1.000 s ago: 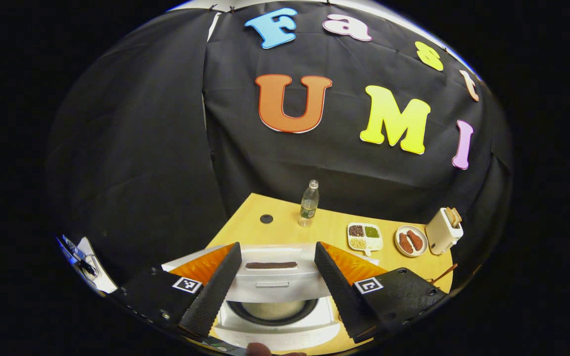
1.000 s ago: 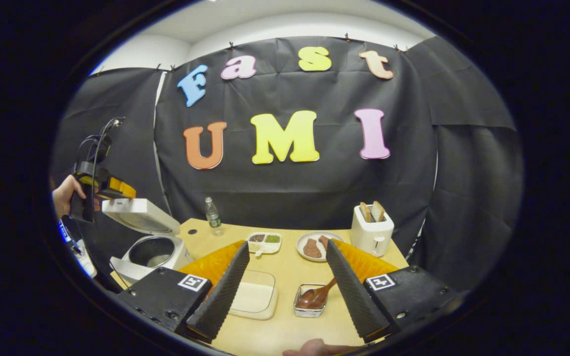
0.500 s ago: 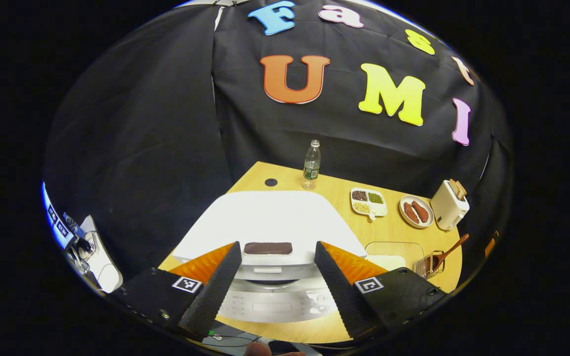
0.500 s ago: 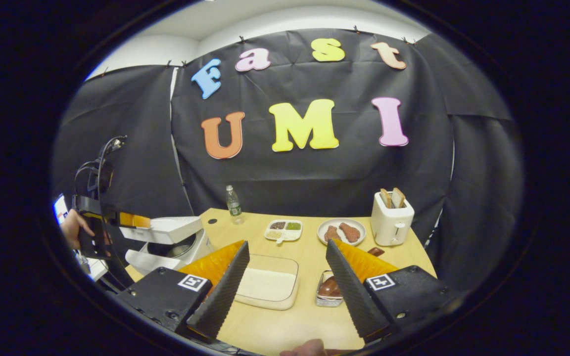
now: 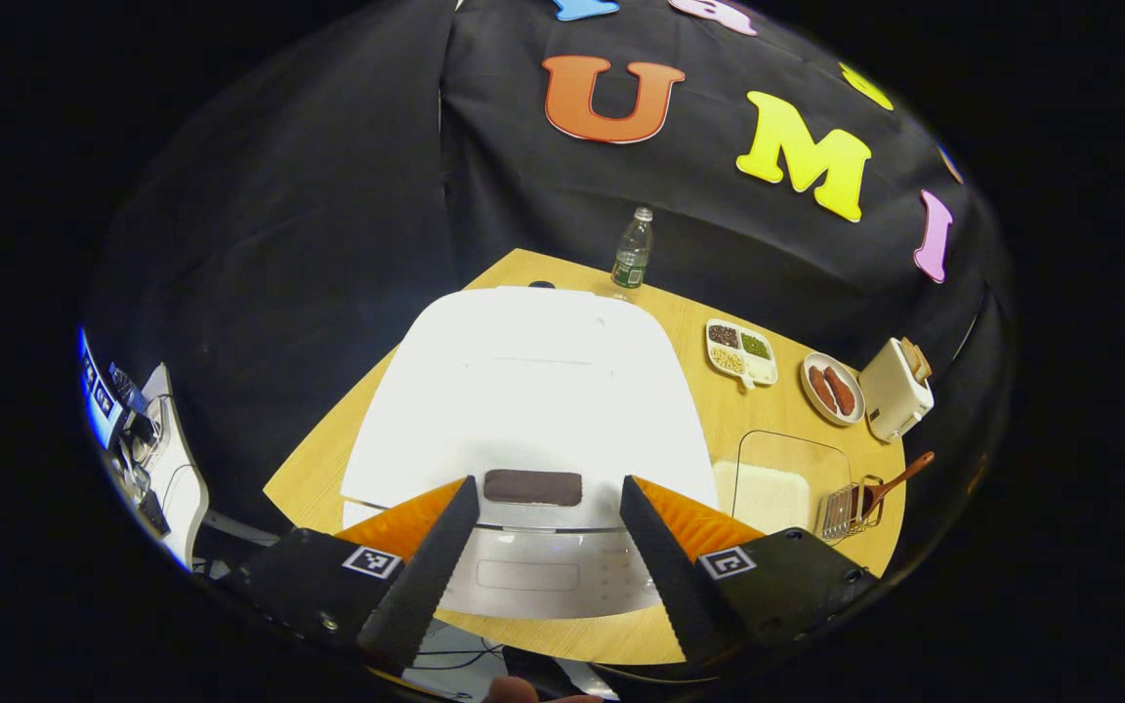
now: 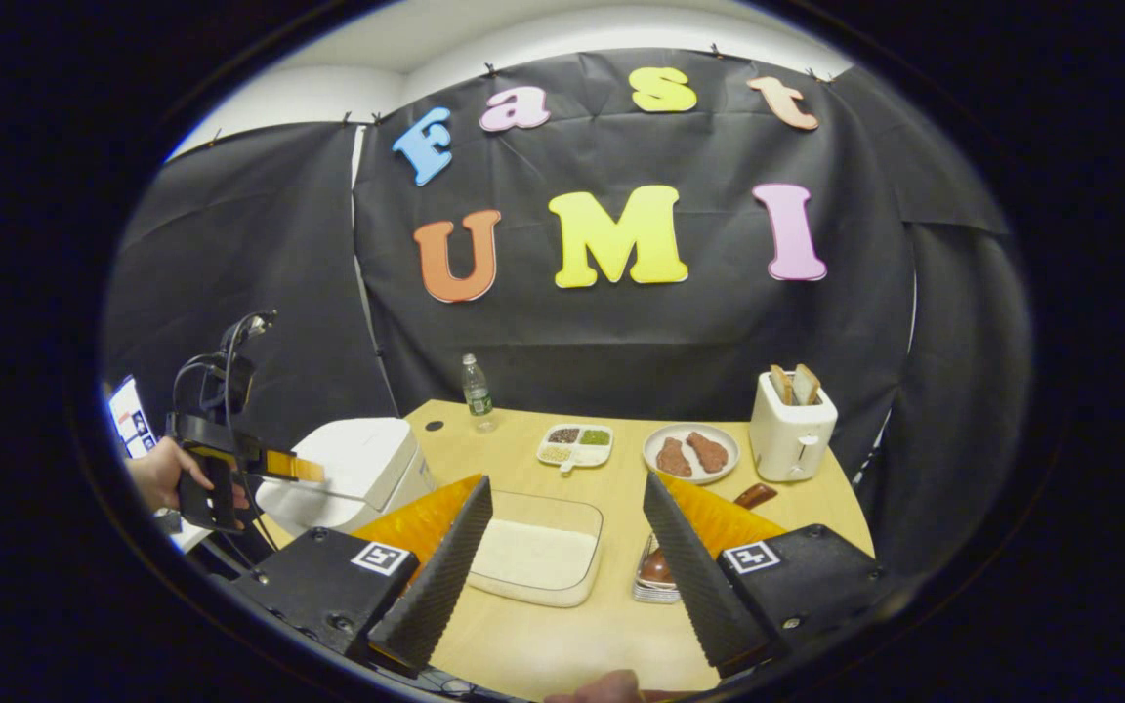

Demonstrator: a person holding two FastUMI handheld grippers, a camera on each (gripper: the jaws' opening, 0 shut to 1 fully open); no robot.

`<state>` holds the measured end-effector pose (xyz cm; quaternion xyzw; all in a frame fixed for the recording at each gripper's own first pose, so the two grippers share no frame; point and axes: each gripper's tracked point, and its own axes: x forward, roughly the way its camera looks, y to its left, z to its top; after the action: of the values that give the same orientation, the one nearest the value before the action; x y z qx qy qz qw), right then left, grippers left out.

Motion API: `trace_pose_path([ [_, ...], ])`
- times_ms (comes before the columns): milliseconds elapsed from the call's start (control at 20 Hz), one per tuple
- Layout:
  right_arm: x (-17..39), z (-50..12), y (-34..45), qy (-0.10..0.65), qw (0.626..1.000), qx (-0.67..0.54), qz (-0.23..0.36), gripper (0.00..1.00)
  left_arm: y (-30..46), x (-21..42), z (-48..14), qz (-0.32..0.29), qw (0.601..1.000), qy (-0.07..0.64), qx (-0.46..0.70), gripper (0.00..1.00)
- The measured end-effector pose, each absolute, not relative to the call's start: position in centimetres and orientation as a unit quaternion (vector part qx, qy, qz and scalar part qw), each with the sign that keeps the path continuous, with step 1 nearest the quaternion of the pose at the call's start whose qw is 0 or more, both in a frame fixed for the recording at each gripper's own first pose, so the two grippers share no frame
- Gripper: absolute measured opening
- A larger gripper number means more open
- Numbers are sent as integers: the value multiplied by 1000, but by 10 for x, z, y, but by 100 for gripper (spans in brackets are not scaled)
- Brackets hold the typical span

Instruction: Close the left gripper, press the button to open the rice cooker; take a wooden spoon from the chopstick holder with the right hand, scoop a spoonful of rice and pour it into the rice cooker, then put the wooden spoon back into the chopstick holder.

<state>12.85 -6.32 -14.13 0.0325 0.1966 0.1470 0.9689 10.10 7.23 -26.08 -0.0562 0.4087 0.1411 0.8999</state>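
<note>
The white rice cooker (image 5: 523, 391) stands on the table's left side with its lid down. My left gripper (image 5: 545, 483) hangs open over the lid's front edge, its fingers either side of the dark button (image 5: 532, 486). In the right gripper view the cooker (image 6: 348, 469) sits at the left, with the left gripper (image 6: 230, 459) and a hand (image 6: 157, 474) beside it. My right gripper (image 6: 566, 480) is open and holds nothing, above the near table edge. The wooden spoon (image 6: 756, 495) lies in the wire chopstick holder (image 6: 655, 576), right of the glass dish of rice (image 6: 535, 552).
At the back of the wooden table (image 6: 611, 635) stand a water bottle (image 6: 475, 391), a sectioned dish of beans (image 6: 577, 444), a plate of brown food (image 6: 689, 454) and a white toaster (image 6: 792, 430) with bread. Black cloth walls close in the far and right sides.
The cooker's lid has swung from open to fully down as my left gripper came down with it. My right gripper has drifted a little; the spoon stayed in the holder.
</note>
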Motion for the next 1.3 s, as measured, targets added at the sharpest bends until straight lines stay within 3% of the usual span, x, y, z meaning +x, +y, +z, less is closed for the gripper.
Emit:
trace_pose_path([
  [850, 159, -168, -59, 217, 955, 42, 197, 99, 73, 96, -270, 175, 910, 375, -22, 98],
  [1100, 164, -165, -57, 209, 956, 58, 198, 100, 79, 104, -256, 203, 930, 306, -6, 92],
  [1300, 156, -151, -65, 189, 965, 58, 172, 99, 64, 110, -218, 180, 951, 250, 7, 95],
])
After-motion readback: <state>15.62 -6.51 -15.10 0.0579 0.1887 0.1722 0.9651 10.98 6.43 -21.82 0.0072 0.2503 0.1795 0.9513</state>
